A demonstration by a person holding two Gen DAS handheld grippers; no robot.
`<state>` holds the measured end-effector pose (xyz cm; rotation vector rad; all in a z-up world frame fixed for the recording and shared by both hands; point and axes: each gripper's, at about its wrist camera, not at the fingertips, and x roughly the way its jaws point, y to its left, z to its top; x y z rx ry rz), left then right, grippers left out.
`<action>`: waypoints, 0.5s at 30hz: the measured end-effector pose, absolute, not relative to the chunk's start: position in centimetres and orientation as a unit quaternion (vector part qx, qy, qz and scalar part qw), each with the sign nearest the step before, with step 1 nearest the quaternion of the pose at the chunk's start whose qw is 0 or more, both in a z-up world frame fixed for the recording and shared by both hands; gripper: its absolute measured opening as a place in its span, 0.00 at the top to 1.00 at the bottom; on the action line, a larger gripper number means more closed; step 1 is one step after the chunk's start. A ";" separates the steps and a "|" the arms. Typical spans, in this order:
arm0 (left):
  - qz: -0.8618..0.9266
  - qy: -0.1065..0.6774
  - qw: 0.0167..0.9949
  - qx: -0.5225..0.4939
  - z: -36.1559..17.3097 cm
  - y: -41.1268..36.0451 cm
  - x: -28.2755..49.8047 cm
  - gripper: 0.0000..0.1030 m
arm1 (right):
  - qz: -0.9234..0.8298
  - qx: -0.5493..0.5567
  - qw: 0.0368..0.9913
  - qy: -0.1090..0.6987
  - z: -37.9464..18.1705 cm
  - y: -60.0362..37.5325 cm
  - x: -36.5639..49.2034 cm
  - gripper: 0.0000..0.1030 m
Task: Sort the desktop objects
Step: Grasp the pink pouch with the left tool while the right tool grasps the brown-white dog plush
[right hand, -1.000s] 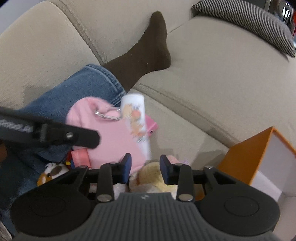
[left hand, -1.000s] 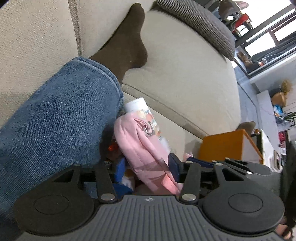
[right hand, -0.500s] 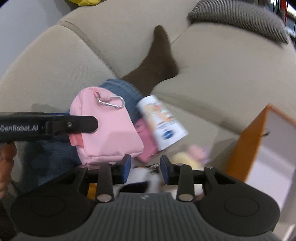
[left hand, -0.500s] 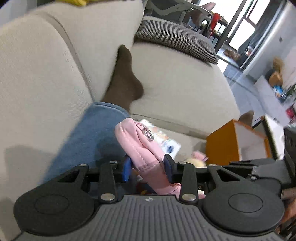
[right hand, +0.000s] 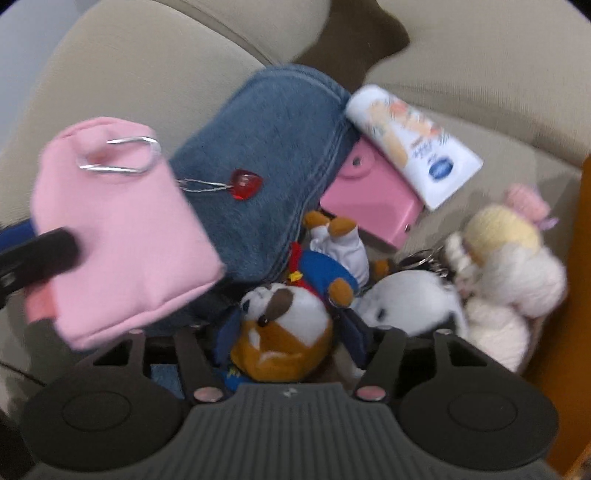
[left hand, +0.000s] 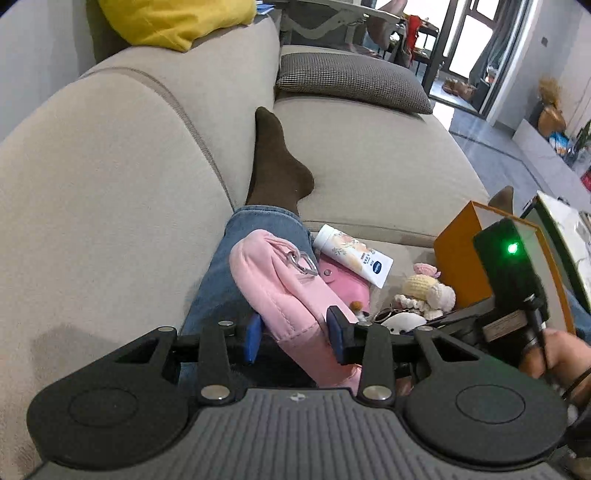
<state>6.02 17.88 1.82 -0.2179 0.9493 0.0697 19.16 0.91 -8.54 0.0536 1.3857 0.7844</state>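
Note:
My left gripper is shut on a soft pink pouch with a metal carabiner and holds it above the sofa; the pouch also shows at the left of the right wrist view. My right gripper is open, with its fingers on both sides of a brown and white plush dog in a blue top. Beside it lie a white plush, a cream crocheted doll, a pink wallet and a white lotion tube.
A person's jeans leg and dark sock lie across the beige sofa. A red heart charm rests on the jeans. An orange box stands at the right. A grey cushion and a yellow pillow sit further back.
My left gripper has lifted the pink pouch higher and away from the pile. My right gripper has dropped down and opened around the plush dog.

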 end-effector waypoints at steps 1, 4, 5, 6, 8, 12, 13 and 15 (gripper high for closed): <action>0.033 0.456 0.883 -0.109 1.7 18.1 6.1 0.59 | 0.351 0.016 0.704 0.618 -8.7 1.3 19.0 0.37; 0.028 0.450 0.884 -0.122 1.6 18.5 6.1 0.59 | 0.350 -0.004 0.713 0.607 -8.5 2.2 18.4 0.39; 0.029 0.448 0.885 -0.122 1.6 18.4 6.0 0.59 | 0.353 -0.010 0.716 0.602 -8.4 2.4 18.2 0.45; 0.029 0.445 0.887 -0.121 1.7 18.4 5.9 0.59 | 0.357 -0.019 0.721 0.594 -8.3 2.5 17.9 0.48; 0.028 0.436 0.892 -0.117 2.0 18.1 5.7 0.60 | 0.366 -0.038 0.729 0.577 -7.8 2.7 17.1 0.51; 0.028 0.419 0.900 -0.118 3.3 17.8 5.2 0.60 | 0.378 -0.037 0.746 0.547 -5.8 1.3 16.2 0.52; 0.026 0.413 0.903 -0.119 3.7 17.7 5.0 0.60 | 0.380 -0.035 0.750 0.540 -5.2 0.9 16.0 0.52; 0.024 0.399 0.909 -0.118 4.7 17.3 4.9 0.60 | 0.384 -0.034 0.760 0.524 -3.9 0.1 16.0 0.52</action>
